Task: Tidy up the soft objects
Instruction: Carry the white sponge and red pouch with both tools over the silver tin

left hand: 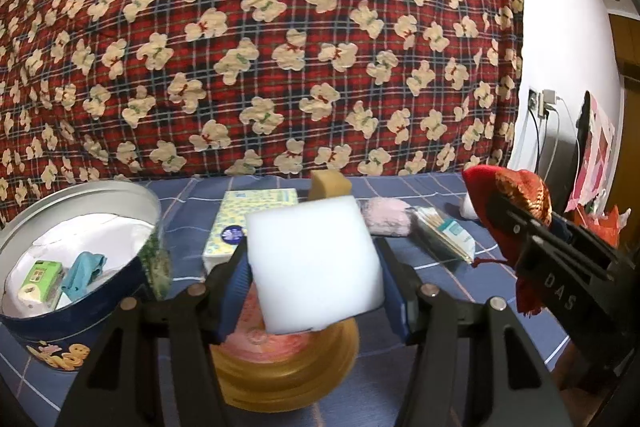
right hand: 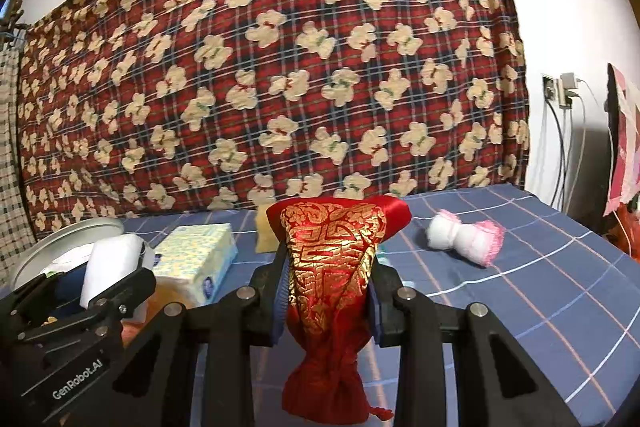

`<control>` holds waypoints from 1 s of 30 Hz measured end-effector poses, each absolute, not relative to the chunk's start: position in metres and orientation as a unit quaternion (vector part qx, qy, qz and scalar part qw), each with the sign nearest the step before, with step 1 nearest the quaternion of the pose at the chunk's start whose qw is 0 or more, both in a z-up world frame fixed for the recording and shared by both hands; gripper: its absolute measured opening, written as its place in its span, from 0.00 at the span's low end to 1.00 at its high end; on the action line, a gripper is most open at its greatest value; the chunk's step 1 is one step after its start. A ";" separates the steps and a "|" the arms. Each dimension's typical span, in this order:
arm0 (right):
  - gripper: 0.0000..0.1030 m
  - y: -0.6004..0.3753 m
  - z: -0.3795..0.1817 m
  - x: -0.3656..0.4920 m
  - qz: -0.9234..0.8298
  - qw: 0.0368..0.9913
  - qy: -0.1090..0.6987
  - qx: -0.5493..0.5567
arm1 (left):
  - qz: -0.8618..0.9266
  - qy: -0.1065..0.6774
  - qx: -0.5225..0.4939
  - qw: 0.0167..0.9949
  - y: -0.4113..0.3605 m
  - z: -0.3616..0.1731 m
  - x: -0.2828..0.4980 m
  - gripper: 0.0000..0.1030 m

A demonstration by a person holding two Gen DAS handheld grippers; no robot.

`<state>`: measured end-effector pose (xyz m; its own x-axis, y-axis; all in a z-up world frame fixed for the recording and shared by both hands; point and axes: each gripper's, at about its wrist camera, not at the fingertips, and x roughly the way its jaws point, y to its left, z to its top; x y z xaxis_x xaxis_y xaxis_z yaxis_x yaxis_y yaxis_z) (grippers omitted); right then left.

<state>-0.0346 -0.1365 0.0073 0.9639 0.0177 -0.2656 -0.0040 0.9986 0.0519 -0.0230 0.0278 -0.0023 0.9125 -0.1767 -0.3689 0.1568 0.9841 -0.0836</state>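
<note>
Two tools clamped: left tool [left hand: 316,287] on white sponge [left hand: 314,263]; right tool [right hand: 328,291] on red pouch [right hand: 332,291]

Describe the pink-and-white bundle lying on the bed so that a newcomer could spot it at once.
Start at the blue checked bedsheet below the red bear-print quilt. To the right of the red and gold pouch lies the bundle, alone: white, pinched in the middle, with pink fringed ends.

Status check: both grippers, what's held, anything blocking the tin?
Left gripper shut on white sponge. Right gripper shut on red pouch. Tin open at left, part filled. Nothing in the way.
</note>
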 end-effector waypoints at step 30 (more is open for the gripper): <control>0.34 -0.017 0.009 -0.015 0.130 0.977 0.164 0.030 | 0.009 0.187 -0.050 0.981 0.132 -0.005 -0.017 0.57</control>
